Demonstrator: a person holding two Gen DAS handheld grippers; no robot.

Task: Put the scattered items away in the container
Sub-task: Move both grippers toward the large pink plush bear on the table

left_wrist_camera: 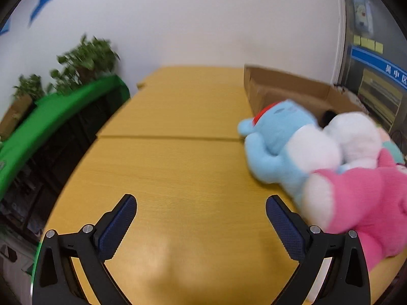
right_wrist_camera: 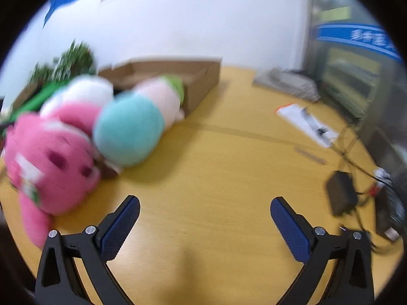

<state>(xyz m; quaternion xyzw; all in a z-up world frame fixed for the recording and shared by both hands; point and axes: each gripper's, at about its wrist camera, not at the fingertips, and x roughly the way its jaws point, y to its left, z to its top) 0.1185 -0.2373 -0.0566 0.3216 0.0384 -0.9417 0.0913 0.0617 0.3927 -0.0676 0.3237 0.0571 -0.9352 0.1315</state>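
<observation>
The left gripper (left_wrist_camera: 201,203) hangs with fingers wide apart, empty, and the blue plush (left_wrist_camera: 274,139) lies to its right, touching the cardboard box (left_wrist_camera: 279,84). I think it should turn right and close on the soft body. The right gripper (right_wrist_camera: 204,206) is also spread and empty; the pink plush (right_wrist_camera: 51,167) crowds its left, cables (right_wrist_camera: 356,157) its right.

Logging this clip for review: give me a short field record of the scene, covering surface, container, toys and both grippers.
surface: yellow wooden table
container: open cardboard box, at the table's far side
toys: pink plush, teal plush, blue plush, white plush, piled on the table beside the box
left gripper: open, empty
right gripper: open, empty
image quality: motion blur
</observation>
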